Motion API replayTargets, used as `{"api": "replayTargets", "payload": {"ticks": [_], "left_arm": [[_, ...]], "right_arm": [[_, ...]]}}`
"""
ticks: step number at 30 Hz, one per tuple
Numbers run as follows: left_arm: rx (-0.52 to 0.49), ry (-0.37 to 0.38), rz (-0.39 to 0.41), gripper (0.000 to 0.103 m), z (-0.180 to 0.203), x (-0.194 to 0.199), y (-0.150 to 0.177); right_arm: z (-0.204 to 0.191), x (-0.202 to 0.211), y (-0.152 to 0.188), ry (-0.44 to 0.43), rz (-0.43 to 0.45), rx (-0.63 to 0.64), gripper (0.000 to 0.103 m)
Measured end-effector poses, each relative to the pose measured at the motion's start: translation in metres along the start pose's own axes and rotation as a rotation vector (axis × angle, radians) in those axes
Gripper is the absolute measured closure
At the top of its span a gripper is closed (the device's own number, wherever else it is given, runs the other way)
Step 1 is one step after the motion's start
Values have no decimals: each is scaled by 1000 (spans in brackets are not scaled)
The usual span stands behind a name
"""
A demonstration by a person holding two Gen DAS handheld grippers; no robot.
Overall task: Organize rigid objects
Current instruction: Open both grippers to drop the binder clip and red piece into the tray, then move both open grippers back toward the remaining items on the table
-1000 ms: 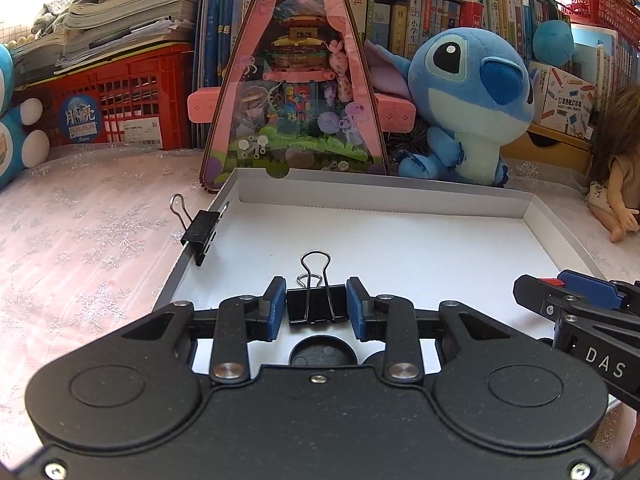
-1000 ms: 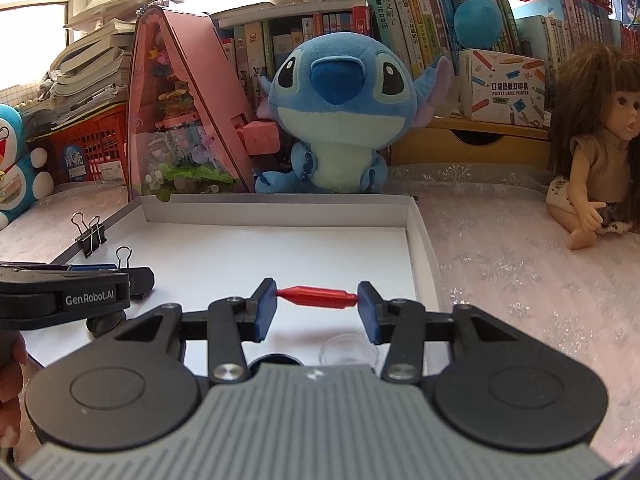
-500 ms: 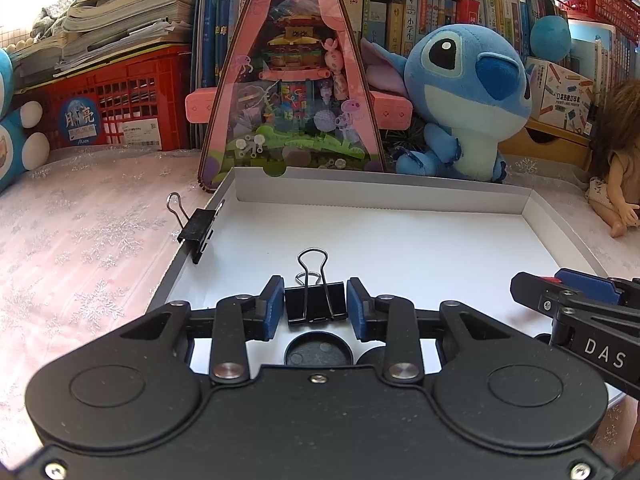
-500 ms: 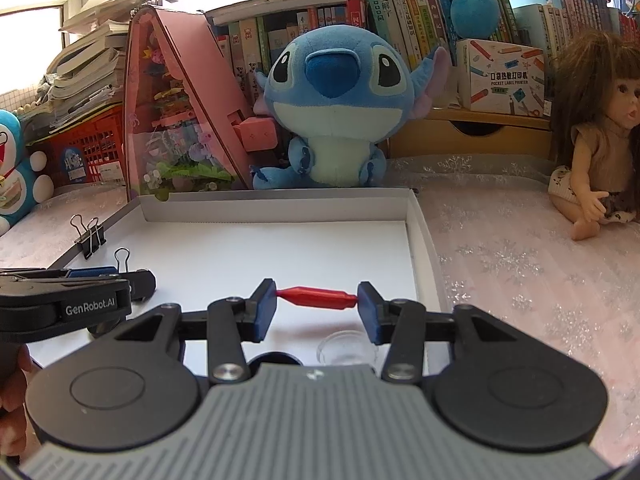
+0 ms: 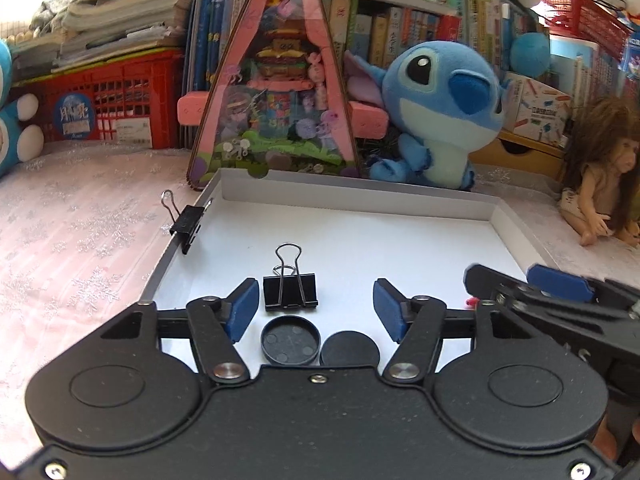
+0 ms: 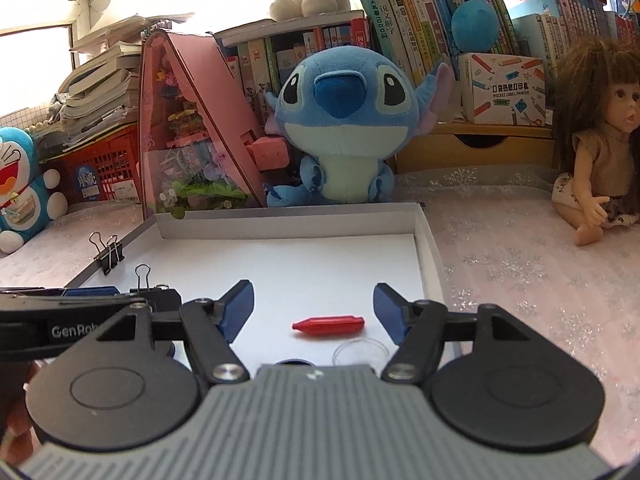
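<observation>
Left wrist view: my left tongs [image 5: 315, 307] are opening, their blue pads standing clear on either side of a black binder clip [image 5: 290, 291]; nothing is being gripped. The clip is resting on the white floor of the shallow box [image 5: 360, 196], handles pointing away from me, nearer the left pad than the right. Just in front of it, two black round caps [image 5: 291, 340] are lying side by side, touching, one showing its hollow underside. A second binder clip [image 5: 188, 222] is sitting clamped on the box's left wall. My right tongs are showing at the right edge of this view.

Right wrist view: my right tongs [image 6: 314, 307] are opening too, and are holding nothing. A red crayon-shaped piece [image 6: 328, 325] is lying flat on the box floor between the pads, touching neither, its length running across from pad to pad. A clear round lid [image 6: 360, 352] is lying just beside it, toward me and to the right. The box is sitting on the table [image 6: 520, 280], which is carrying a pale snowflake cloth. Behind the box, a blue plush [image 6: 344, 128] is sitting beside a pink triangular toy house [image 6: 192, 128], and a doll [image 6: 596, 148] is sitting at the right.
</observation>
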State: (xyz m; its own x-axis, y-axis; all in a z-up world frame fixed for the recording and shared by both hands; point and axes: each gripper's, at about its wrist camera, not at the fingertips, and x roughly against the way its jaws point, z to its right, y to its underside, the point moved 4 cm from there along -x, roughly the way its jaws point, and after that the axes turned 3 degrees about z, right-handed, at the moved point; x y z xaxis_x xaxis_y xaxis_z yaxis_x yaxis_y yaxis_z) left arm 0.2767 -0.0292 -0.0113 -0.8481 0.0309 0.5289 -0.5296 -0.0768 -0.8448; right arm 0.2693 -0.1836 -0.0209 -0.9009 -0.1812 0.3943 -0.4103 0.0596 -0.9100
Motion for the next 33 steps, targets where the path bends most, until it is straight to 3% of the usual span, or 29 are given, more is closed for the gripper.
{"api": "replayTargets", "payload": {"ticks": [3,6,22,33], "left_arm": [[-22,-24,13,38,-4,14,-1],[4,2,23,29,-13,27,-2],[-16,80,97,23,-19,92,4],[-67,147,115,20,-14,127,29]], "right_arm": [[-5,6,-5,2,16,23,19],[-8,14,-6,1,17,33,18],[-17,76,-12,10,62,78,14],[-17,116,12,-13,73,99,11]]}}
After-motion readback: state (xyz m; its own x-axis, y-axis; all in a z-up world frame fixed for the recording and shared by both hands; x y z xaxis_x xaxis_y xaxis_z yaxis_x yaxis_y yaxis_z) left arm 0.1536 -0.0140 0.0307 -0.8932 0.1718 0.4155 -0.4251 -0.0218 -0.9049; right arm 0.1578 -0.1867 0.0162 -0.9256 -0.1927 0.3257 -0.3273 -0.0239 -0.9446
